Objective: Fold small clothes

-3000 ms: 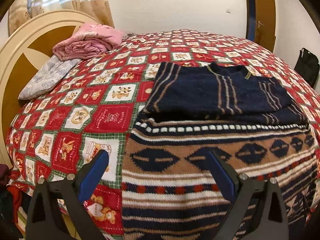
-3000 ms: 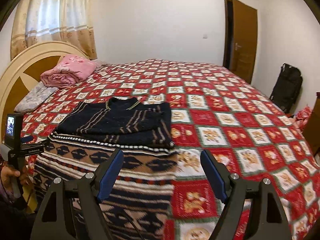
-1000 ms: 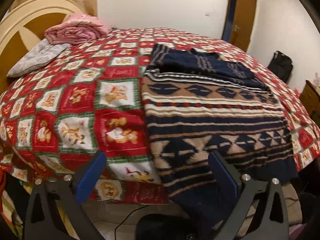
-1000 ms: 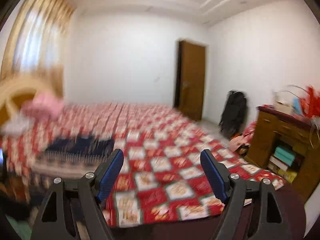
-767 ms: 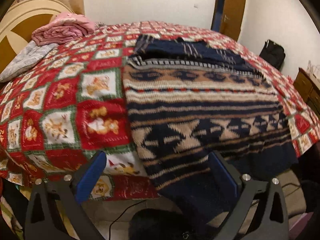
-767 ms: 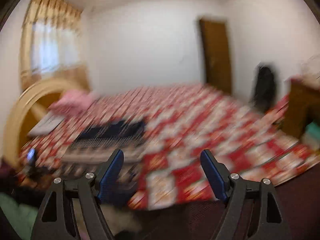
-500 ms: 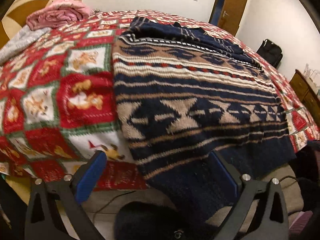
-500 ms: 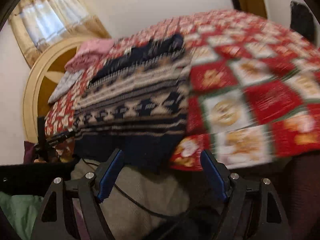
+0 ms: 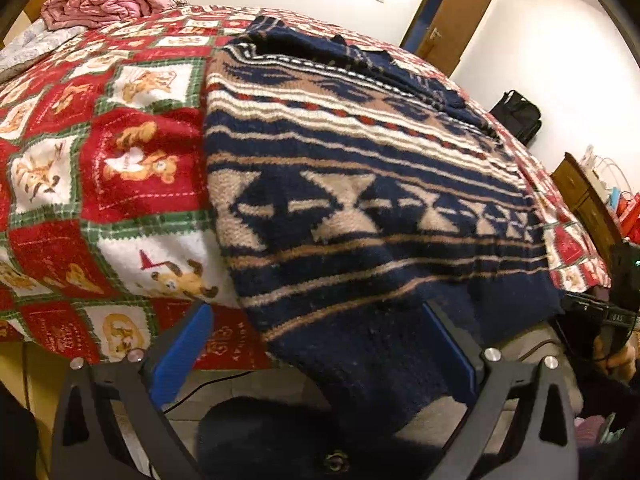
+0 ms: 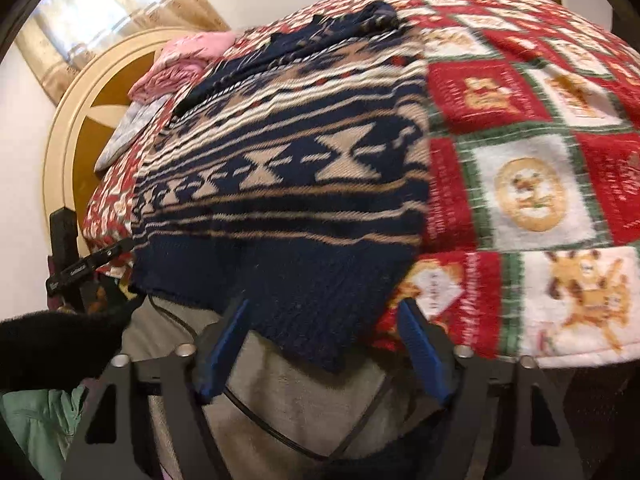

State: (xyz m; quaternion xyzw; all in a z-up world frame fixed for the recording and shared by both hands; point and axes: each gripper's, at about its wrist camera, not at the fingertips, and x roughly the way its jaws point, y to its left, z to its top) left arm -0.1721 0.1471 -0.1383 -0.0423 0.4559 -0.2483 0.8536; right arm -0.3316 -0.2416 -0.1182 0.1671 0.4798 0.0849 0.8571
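Note:
A knitted sweater (image 9: 360, 208) in navy, tan and white bands lies flat on the bed, and its navy hem (image 9: 360, 344) hangs over the near edge. A darker navy striped garment (image 9: 320, 52) lies folded on its far end. My left gripper (image 9: 318, 344) is open and low at the bed's edge, with the hem's left part hanging between its blue pads. In the right wrist view the sweater (image 10: 288, 168) fills the middle. My right gripper (image 10: 324, 344) straddles the hem's right corner (image 10: 320, 332). Its jaws are closing, and the pads do not press the cloth.
The bed carries a red, white and green bear-patterned blanket (image 9: 120, 168). A pink folded blanket (image 9: 100, 2) and a grey pillow (image 9: 28, 46) lie by the headboard (image 10: 76, 128). A door (image 9: 452, 16), black bag (image 9: 516, 116) and wooden dresser (image 9: 588, 204) stand beyond. A cable (image 10: 280, 424) hangs below the edge.
Both grippers have sunk to the bed's near edge. The right one swung down from facing the room onto the hem's right corner, and its jaws have narrowed.

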